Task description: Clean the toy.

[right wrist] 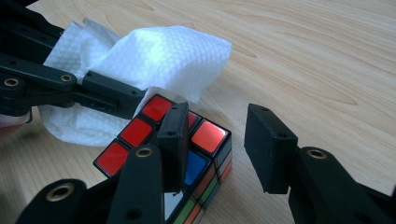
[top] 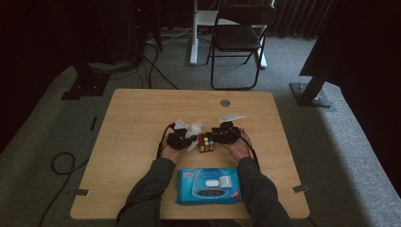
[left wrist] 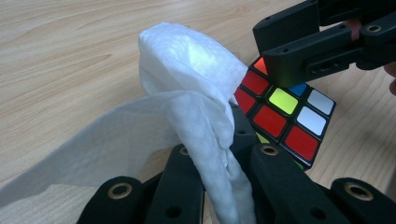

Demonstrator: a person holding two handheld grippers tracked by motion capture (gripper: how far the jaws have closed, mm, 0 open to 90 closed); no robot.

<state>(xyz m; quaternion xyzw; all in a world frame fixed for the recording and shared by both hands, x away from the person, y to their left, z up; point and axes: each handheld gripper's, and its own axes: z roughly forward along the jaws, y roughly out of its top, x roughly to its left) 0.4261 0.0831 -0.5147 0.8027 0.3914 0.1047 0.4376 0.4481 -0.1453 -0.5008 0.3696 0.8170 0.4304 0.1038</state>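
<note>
A scrambled puzzle cube [top: 206, 142] sits on the wooden table [top: 142, 118] between the two grippers. My left gripper [top: 190, 139] is shut on a white wipe [top: 193, 128], which bunches up from its jaws [left wrist: 224, 156] and drapes beside the cube [left wrist: 285, 116]. My right gripper [top: 214, 137] comes in from the other side. In the right gripper view, one of its jaws lies over the cube's red top face [right wrist: 135, 133] and the other stands off past the cube's corner, so the gripper [right wrist: 222, 140] is open. The wipe [right wrist: 159, 51] lies just behind the cube.
A blue pack of wet wipes [top: 208, 186] lies at the table's near edge between the person's forearms. A small round metal disc [top: 225, 102] sits near the far edge. A folding chair [top: 239, 38] and stand bases are on the carpet beyond.
</note>
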